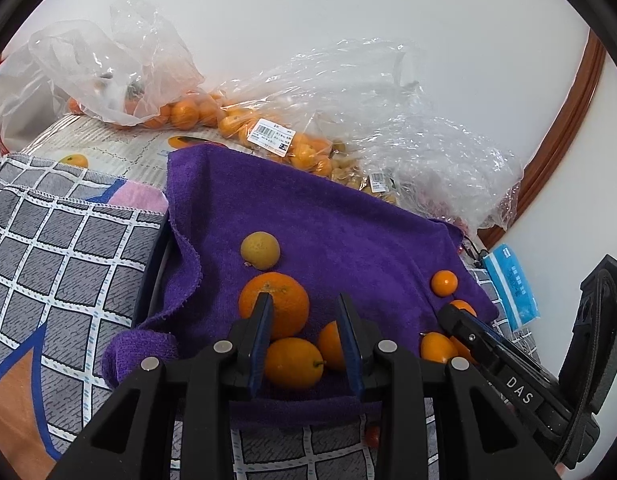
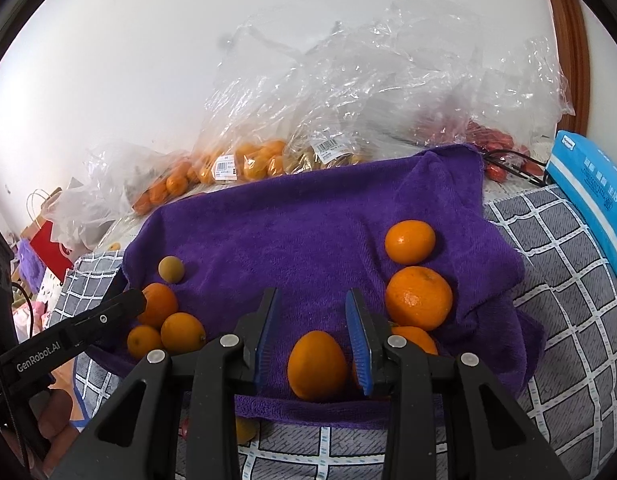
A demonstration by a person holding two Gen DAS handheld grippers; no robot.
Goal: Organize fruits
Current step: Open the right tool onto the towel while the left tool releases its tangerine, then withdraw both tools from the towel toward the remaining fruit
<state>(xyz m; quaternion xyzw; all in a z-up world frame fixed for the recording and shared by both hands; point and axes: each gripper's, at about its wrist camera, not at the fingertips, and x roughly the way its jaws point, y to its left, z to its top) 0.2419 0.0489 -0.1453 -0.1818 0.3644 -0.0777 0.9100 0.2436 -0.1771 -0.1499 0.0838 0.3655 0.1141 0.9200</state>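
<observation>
**Loose fruit.** All lies on a purple towel (image 1: pixel 348 220) spread over a grey checked cloth (image 1: pixel 68 264).
- Left group: a pale yellow-green fruit (image 1: pixel 260 250), a large orange (image 1: pixel 274 304) and a small orange (image 1: pixel 294 362). One more orange (image 1: pixel 330 344) is half hidden behind a finger.
- Right group: a lone small orange (image 1: pixel 444 283), with others partly covered by the other tool.

**Left gripper** (image 1: pixel 304 300). It is lettered "GenRobot.AI" along its side, as read from the right wrist view. The fingers stand a little apart and pinch nothing. The small orange lies low between them, and the large orange sits behind the left finger.

**Right gripper** (image 2: pixel 312 294). It is lettered "DAS", as read from the left wrist view. The fingers are slightly spread. An oval orange (image 2: pixel 316 366) lies between them, nearer the right finger and clear of the left one.

**Containers along the wall behind the towel.**
- Crumpled clear bag (image 1: pixel 120 76): oranges, plus something dark that cannot be made out.
- Second clear bag (image 1: pixel 308 92): oranges. It carries a barcode label (image 1: pixel 271 137) whose print is too small to read.
- Third clear bag (image 1: pixel 448 152): small yellowish fruit behind its own unreadable label.
- Red fruit (image 2: pixel 492 140) is blurred by plastic.

**Far right.** A blue packet (image 1: pixel 512 284) with illegible print.
</observation>
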